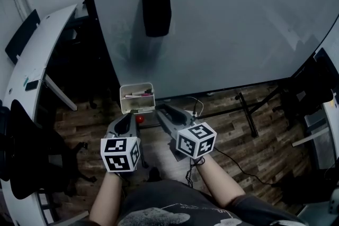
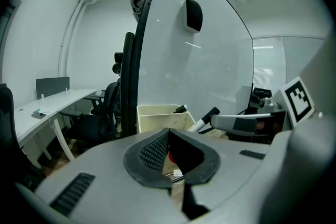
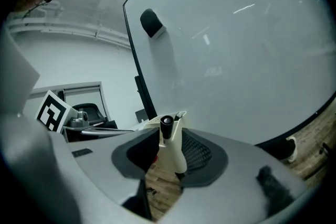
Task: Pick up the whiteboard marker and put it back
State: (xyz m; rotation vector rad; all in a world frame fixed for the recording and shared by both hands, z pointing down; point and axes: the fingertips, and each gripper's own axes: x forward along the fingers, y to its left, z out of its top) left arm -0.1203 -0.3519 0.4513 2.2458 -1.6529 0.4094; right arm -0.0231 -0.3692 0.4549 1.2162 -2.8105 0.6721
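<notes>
Between the parted jaws of the right gripper the whiteboard marker is seen. It is leant on the right-hand pad and clear of the other, with its black cap aimed at the cream marker tray just beyond. The left gripper is closed at its tips on nothing. At centre frame in the head view, the tray is set by the whiteboard lower edge. The marker is judged light, rigid and smooth, hence slippery, and is best pinched across mid-barrel.

Grey left gripper and right gripper carry black-and-white marker cubes; dark printed T-shirt worn.
</notes>
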